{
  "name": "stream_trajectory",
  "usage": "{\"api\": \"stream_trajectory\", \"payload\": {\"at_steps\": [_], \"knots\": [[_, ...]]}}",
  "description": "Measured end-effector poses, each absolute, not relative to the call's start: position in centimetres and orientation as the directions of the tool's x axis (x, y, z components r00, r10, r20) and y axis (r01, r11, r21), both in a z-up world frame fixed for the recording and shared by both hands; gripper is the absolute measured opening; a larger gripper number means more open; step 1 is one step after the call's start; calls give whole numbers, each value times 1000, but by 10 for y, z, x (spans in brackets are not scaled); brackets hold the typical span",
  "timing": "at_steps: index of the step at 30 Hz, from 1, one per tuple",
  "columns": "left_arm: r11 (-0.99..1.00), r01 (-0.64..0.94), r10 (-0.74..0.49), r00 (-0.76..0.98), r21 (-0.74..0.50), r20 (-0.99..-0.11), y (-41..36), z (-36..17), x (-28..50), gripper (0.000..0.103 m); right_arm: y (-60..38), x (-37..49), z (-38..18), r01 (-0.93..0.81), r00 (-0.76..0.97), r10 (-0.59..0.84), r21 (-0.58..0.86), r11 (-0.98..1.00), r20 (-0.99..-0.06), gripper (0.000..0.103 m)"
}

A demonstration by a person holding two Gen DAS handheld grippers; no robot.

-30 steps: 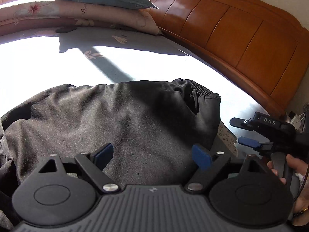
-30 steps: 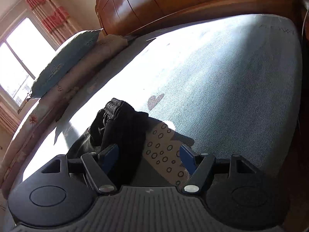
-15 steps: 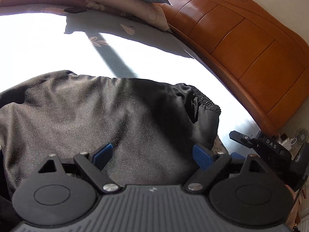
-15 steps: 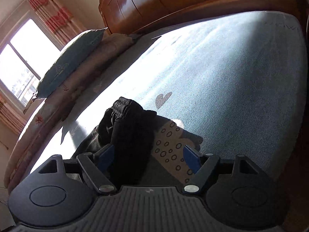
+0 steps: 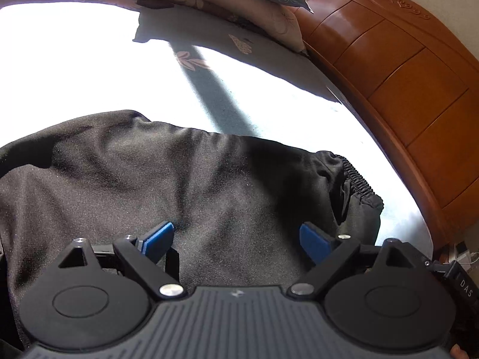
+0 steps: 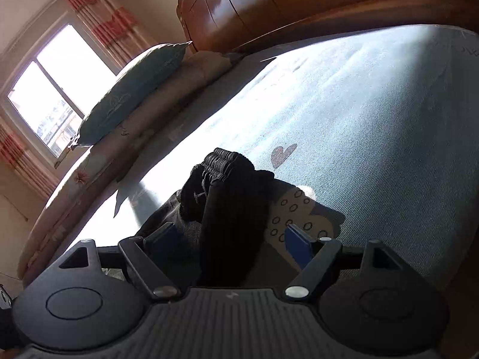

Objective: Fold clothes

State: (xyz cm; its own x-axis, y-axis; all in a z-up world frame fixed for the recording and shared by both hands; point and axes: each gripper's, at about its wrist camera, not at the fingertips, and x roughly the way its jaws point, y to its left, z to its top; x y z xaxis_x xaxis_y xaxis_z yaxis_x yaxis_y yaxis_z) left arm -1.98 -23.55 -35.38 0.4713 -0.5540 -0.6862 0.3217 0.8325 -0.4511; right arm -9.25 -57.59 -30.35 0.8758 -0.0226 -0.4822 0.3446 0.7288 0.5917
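A black garment (image 5: 185, 185) with an elastic waistband (image 5: 356, 176) lies on the pale blue bedsheet (image 5: 269, 101). My left gripper (image 5: 236, 237) is open, low over the garment's near part, blue pads either side of the cloth. In the right wrist view the same garment (image 6: 230, 203) shows end-on, its waistband (image 6: 223, 160) bunched and raised. My right gripper (image 6: 233, 237) is open, with the garment's edge between its pads. Part of the right gripper (image 5: 461, 281) shows at the left view's lower right.
A wooden footboard (image 5: 404, 68) runs along the bed's right side. Stacked pillows (image 6: 131, 95) lie at the far end under a bright window (image 6: 51, 89). The sheet (image 6: 359, 119) spreads wide to the right, with a heart print (image 6: 283, 155).
My left gripper has moved forward and lower over the garment, which now fills more of its view. My right gripper has crept slightly closer to the waistband end. Both stay open.
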Motion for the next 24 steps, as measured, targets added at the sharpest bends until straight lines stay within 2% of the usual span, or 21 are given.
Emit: {"api": "stream_trajectory", "payload": {"at_steps": [5, 10, 17, 20, 24], "knots": [[866, 384, -486, 501, -319, -716, -251, -357, -36, 91, -548, -89, -290, 227, 899, 26, 515, 826, -438, 85], [841, 420, -531, 520, -341, -669, -250, -338, -55, 91, -541, -88, -286, 195, 905, 55, 527, 827, -422, 86], [854, 450, -476, 476, -260, -739, -254, -358, -77, 91, -545, -85, -291, 203, 899, 86, 580, 789, -430, 86], [859, 453, -464, 488, -239, -739, -257, -362, -83, 92, -545, -84, -292, 202, 899, 95, 597, 777, -428, 87], [863, 436, -458, 463, -254, -759, -257, -353, -90, 92, -545, -81, -295, 194, 894, 130, 630, 752, -429, 90]]}}
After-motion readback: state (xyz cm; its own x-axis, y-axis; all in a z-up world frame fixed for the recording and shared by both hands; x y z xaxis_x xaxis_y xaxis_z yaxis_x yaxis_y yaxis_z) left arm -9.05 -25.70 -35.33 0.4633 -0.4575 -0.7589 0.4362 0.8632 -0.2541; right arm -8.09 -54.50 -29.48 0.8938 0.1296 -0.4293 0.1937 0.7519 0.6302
